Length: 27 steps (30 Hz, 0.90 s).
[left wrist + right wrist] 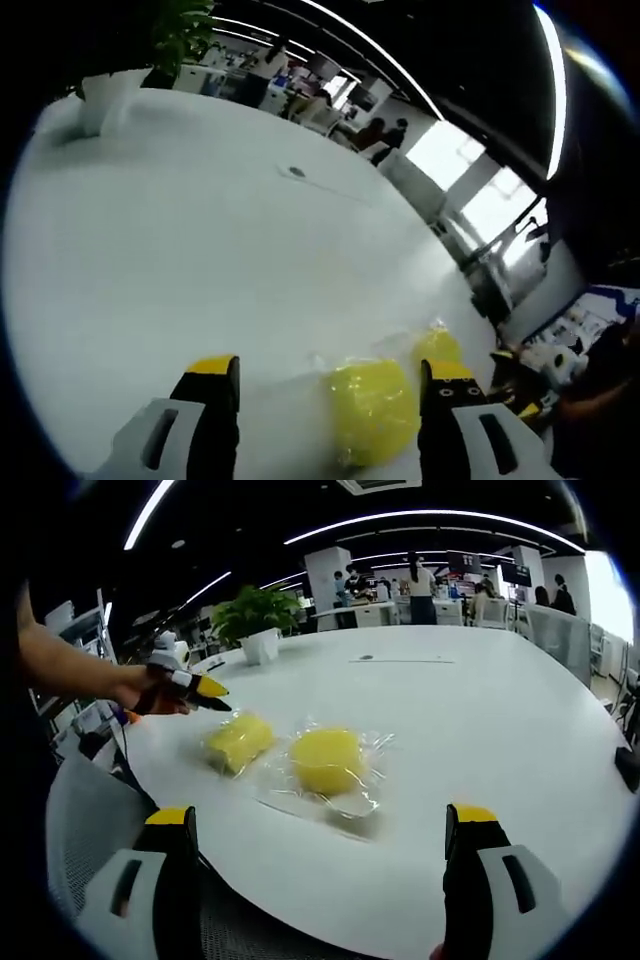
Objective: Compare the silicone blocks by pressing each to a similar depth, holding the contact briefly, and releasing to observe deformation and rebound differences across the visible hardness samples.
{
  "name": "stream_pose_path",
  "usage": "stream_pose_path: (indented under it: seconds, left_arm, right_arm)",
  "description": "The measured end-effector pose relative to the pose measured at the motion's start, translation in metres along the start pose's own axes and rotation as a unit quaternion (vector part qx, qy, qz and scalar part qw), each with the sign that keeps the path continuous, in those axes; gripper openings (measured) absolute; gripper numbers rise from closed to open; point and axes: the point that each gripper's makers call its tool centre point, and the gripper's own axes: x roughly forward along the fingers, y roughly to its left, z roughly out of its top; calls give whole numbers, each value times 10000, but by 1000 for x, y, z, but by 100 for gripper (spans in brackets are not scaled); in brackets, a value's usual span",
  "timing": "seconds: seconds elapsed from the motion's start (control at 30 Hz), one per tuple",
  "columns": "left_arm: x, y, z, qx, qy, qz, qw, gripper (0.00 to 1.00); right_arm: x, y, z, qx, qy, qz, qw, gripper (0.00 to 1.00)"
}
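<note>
Two yellow silicone blocks in clear plastic wrap lie on the white table point(480, 710). In the right gripper view a flatter block point(240, 740) lies to the left of a rounder block point(325, 760). My right gripper point(320, 825) is open and hangs back at the table's near edge, apart from both blocks. A hand holds my left gripper point(205, 692) just left of the flatter block. In the left gripper view my left gripper point(330, 385) is open, with one yellow block point(372, 410) low between the jaws near the right one. The other block point(437, 345) lies just beyond it.
A potted plant point(258, 620) in a white pot point(108, 95) stands on the far side of the table. A small dark disc point(296, 171) is set in the tabletop. A mesh chair point(90, 810) stands by the table edge. People stand in the office behind.
</note>
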Motion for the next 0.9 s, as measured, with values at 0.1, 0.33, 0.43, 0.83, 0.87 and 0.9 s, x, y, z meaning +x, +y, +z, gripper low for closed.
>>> stream_pose_path:
  seconds: [0.1,0.33,0.43,0.83,0.87,0.9]
  left_arm:
    - [4,2,-2,-123,-20,-17,9999,64]
    - [10,11,-2,-627,-195,159,9977,48]
    - [12,13,-5,-848,-226,87,9961,37]
    - [23,0,-12,-1653,-207,-314,9855,12]
    - [23,3,-12,-1595,-222,-296,9865,12]
    - [23,3,-12,-1600,-238,-272,9865,12]
  right_arm:
    - [1,0,-1,-3,7,-1,10000,96]
    - [1,0,-1,5,34,5,10000,96]
    - [2,-1,-2,4,45,12,10000,96]
    - [2,0,-3,6,87,7,10000,96]
    - [2,0,-3,8,89,7,10000,96]
    - [2,0,-3,7,91,6,10000,96]
